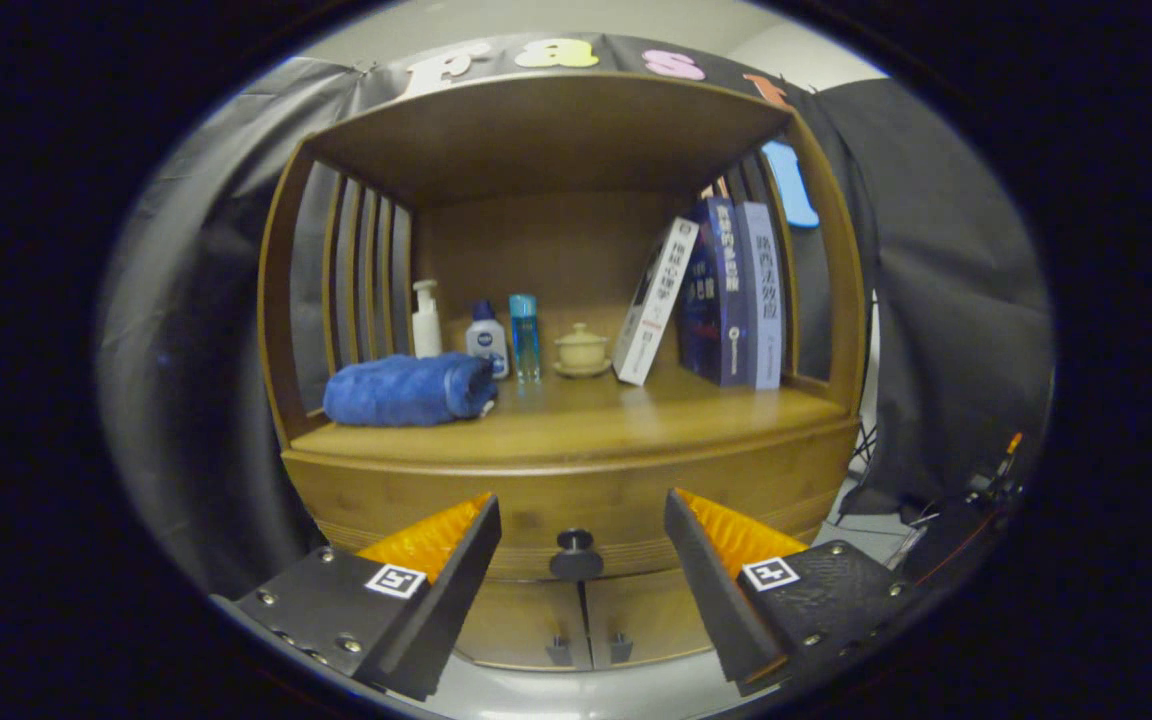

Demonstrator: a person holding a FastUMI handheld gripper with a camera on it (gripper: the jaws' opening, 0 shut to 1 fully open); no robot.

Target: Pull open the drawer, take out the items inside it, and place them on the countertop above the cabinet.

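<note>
The gripper point(581, 545) faces the wooden cabinet point(576, 490) head-on with its fingers spread wide and holding nothing. The drawer knob point(576, 553) sits in the gap between the fingertips, apart from both, a stance that appears chosen so that the fingers can close on the knob from either side once the gripper advances. The drawer point(576, 510) is closed: its front is a curved band of light brown wood directly under the countertop point(586, 420), flush with the cabinet body, with grooved lines along its lower edge. The knob is small, round and dark, on a short stem at the centre of the drawer front. Below the drawer are two cabinet doors point(581, 620), each with a small handle near the centre seam. The drawer's contents are hidden. The countertop already carries a rolled blue towel point(406, 390) at the left, three bottles point(481, 335) and a lidded cup point(581, 350) toward the back, and leaning books point(711, 300) at the right; the front centre strip looks free, a likely placement area.
</note>
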